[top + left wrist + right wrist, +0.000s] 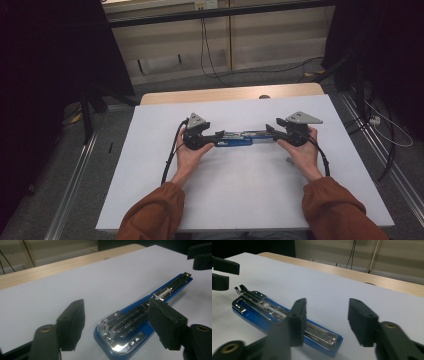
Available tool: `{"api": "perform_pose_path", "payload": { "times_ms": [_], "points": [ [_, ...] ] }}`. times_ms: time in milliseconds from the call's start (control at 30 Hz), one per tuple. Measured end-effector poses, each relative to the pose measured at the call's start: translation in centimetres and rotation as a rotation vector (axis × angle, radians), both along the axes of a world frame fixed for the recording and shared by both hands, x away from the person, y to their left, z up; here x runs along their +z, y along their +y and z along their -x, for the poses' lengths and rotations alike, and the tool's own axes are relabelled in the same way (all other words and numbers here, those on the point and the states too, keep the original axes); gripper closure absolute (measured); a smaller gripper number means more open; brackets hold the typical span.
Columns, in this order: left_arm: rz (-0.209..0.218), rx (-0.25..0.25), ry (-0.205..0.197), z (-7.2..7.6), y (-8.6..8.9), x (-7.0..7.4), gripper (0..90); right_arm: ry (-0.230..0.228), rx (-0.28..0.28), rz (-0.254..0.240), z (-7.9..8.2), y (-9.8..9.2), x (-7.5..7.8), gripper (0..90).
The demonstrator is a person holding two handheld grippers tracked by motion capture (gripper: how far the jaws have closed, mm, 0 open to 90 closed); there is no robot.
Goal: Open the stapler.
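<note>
Between my hands, mid-table (150,150), the blue stapler (235,140) lies flat, its long axis running nine to three o'clock. My left tongs (216,137) and right tongs (269,131) stand released at its opposite ends, equally near.

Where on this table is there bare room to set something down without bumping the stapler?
Free: the white table top between the forearms, the far strip toward the wooden edge, and both outer sides. Crowded: the middle, where the blue stapler lies flat between the left gripper and right gripper, both open.
</note>
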State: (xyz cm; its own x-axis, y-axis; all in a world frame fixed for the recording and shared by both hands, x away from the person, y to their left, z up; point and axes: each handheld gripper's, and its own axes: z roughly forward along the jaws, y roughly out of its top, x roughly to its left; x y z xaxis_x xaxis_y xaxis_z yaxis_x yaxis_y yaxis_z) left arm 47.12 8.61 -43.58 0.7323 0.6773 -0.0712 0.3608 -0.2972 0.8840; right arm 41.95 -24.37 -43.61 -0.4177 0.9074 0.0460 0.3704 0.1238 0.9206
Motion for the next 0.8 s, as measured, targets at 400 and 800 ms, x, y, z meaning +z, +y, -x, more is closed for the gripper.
{"api": "perform_pose_path", "payload": {
  "times_ms": [400, 800],
  "points": [
    [0.024, -0.033, -0.002, 1.2, 0.7, 0.8, 4.3, 0.017, -0.024, -0.030, 0.9, -0.9, 0.2, 7.0],
    [0.025, -0.002, 0.000, 3.4, 3.5, 1.4, 5.8, 0.008, -0.016, -0.037, 2.5, -1.8, 0.6, 8.5]
  ]
}}
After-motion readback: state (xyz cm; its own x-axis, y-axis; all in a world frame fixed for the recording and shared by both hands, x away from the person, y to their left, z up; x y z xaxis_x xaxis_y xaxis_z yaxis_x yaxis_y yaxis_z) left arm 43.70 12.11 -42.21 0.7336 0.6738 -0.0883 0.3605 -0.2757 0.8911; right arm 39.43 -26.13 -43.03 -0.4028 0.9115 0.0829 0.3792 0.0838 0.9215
